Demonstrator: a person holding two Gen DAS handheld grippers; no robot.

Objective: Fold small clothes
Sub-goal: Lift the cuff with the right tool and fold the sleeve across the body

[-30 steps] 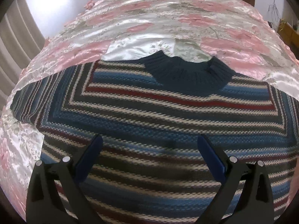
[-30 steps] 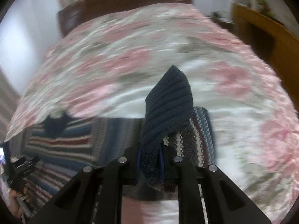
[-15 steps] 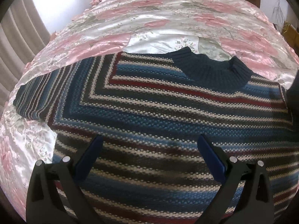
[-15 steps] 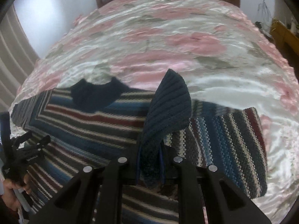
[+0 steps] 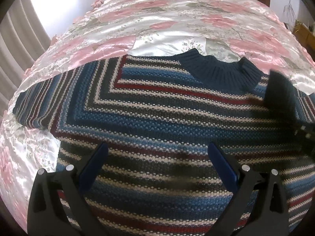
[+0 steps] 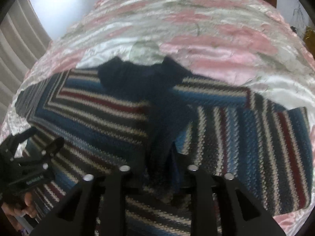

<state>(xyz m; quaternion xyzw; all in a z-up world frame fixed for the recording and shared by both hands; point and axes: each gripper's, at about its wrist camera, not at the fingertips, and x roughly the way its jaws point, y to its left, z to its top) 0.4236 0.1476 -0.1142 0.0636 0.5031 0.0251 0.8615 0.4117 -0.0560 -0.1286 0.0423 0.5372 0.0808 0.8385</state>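
Right wrist view: right claw (image 6: 159, 163) clamped on sweater (image 6: 94, 114) cuff, sleeve mid-fold towards collar; left claw (image 5: 157, 157) apart; next, lay cuff on chest.

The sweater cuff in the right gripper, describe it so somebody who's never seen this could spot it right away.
On the bed's pink floral satin cover lies a striped sweater. Over its chest, just below the dark collar, the right gripper holds the sleeve end: a plain navy ribbed cuff, the only unstriped piece apart from the collar.

Soft daylight, right-wrist blur, fisheye warping
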